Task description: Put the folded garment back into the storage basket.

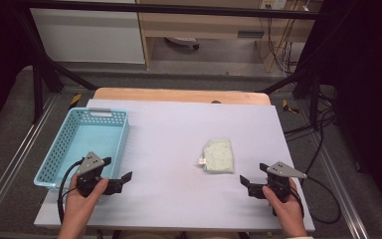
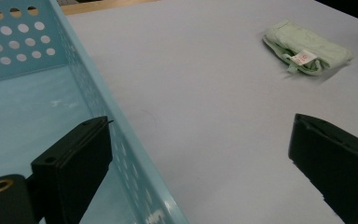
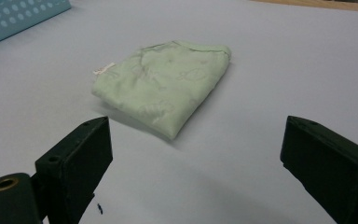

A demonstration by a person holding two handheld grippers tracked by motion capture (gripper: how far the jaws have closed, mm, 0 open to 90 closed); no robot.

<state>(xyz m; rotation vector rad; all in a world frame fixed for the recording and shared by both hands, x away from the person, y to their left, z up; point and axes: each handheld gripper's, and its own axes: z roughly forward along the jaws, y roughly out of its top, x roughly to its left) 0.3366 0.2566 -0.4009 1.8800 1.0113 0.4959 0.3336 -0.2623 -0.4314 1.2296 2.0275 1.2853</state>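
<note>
- Left tool (image 1: 115,174), lower left of the high view, spread wide beside the blue basket (image 1: 59,149).
- Right tool (image 1: 252,174), lower right, spread wide near the folded green cloth (image 1: 219,155) on the tabletop (image 1: 169,134).

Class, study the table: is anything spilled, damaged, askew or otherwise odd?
Nothing stands out. The folded green cloth lies neat and flat on the table, apart from the empty blue basket. The left gripper and the right gripper are both open and hold nothing.
</note>
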